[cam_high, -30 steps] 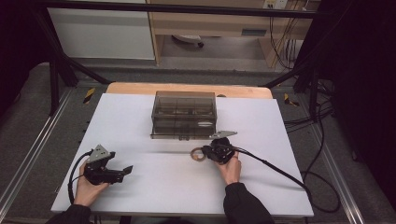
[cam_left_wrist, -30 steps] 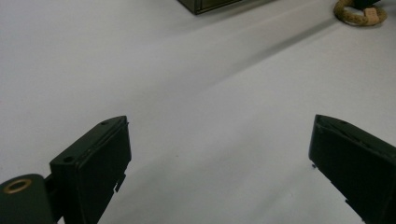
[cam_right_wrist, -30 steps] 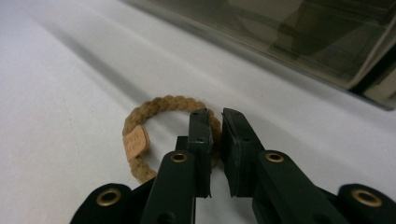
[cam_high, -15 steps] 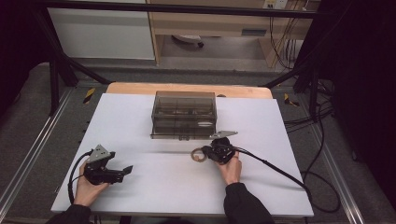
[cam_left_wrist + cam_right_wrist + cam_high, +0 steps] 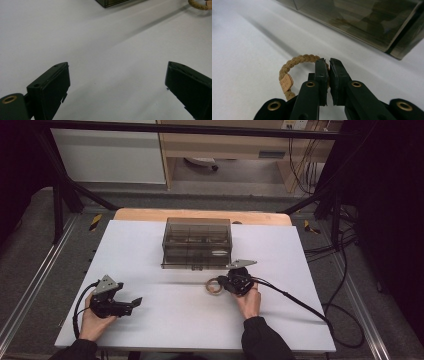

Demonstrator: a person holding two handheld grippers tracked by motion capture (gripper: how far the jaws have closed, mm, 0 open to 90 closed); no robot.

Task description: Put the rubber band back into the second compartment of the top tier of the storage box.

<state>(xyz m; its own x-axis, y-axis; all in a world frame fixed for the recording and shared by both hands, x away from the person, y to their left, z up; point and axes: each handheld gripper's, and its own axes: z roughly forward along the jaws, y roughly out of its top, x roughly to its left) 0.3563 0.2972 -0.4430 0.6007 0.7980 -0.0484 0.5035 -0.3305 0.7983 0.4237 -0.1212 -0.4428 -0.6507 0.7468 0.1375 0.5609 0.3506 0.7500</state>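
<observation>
Dark room w/ black frame posts, cables trailing on the floor; in the middle a white table [image 5: 165, 330] w/ a smoked see-through drawer box [image 5: 196, 242] set toward the far edge. Just in front of the box, right of centre, lies a tan braided bracelet [image 5: 295, 62] flat on the table. The right gripper [image 5: 328, 62] has its jaws pinched together on the bracelet's cord at the side nearest the hand, prob. because that's the one bit of the loop thin enough to nip while it lies flat. Little leather tag sits on the opposite side, clear of the jaws. Left gripper [image 5: 117, 80] sits well apart at the near left, jaws wide apart over bare table, nothing between them. Looks parked, out of the way, free for the box.
</observation>
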